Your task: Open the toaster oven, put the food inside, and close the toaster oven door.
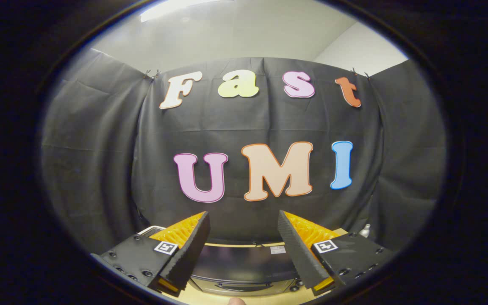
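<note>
- A black cloth [244,123] is hanging as the booth's wall, draping in folds and creasing across the middle.
- Small clips [151,75] are pinning the cloth at its upper corners, where the side panels are meeting the back panel.
- A pale ceiling [235,38] is showing above the cloth, with a bright strip light [172,8] glowing near its top.
- A white wall [358,51] is rising behind the cloth's upper right side.
- A light wooden tabletop [244,298] is lying below, at the foot of the cloth.
</note>
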Tool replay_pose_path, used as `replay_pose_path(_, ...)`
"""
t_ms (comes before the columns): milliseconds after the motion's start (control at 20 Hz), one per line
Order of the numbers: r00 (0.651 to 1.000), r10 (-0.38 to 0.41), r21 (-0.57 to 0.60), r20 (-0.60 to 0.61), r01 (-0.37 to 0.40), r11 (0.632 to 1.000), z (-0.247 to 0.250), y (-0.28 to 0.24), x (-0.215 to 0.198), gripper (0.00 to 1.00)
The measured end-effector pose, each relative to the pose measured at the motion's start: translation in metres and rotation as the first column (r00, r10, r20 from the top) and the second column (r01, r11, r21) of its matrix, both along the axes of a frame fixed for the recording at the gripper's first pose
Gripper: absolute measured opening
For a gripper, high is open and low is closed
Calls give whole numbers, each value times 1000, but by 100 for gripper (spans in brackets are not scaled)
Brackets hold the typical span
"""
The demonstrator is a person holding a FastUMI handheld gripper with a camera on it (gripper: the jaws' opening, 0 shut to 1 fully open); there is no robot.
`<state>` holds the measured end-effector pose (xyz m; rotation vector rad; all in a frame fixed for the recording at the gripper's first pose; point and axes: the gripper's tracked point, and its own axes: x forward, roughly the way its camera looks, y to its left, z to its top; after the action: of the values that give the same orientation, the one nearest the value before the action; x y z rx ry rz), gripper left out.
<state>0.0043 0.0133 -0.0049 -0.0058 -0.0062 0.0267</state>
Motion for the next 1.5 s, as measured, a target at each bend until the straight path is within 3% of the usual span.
replay_pose_path(300, 1000, 4, 17, -30, -4, 1000, -33, 6, 20, 100)
replay_pose_path(800, 980, -45, 40, -193, 54, 998, -159, 5, 73, 100)
replay_pose_path(1150, 947, -61, 60, -315, 84, 995, -238, 0, 73, 99)
replay_pose_path(1500, 917, -60, 35, -395, 80, 996, -281, 1, 65, 98)
